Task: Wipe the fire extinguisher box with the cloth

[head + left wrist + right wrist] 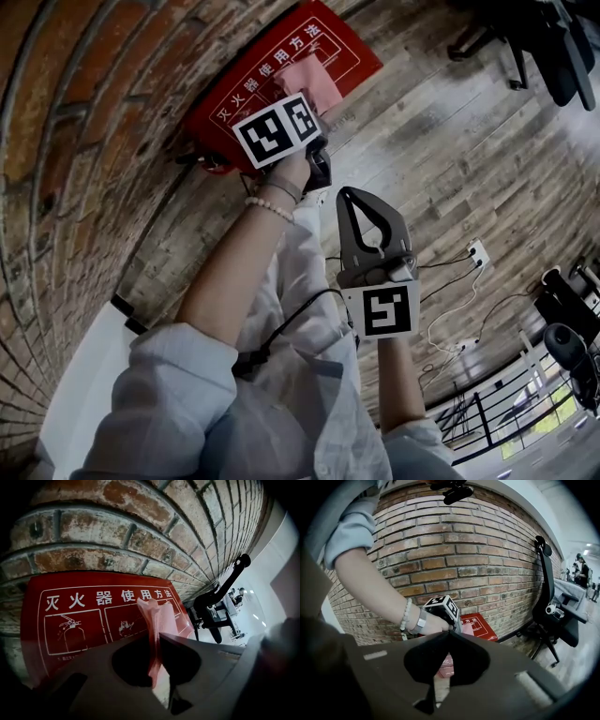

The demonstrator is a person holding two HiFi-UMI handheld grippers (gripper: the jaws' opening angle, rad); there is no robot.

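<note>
Left gripper (157, 633) has its jaws clamped on the pink cloth (158, 613), right at the red fire extinguisher box (84, 602) against the brick wall (140, 531). Can't tell if the cloth actually touches it. The gripper body hides the box's lower part. Right gripper (450, 633) is pinched together with nothing in it, further from the box.

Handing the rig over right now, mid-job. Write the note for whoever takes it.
Left gripper: shut on the pink cloth, held at the printed face of the red fire extinguisher box by the brick wall.
Right gripper: shut, empty, held back from the box.
Done: cloth gripped and at the box; how much is wiped cannot be told.
Left: wipe the box's face.
</note>
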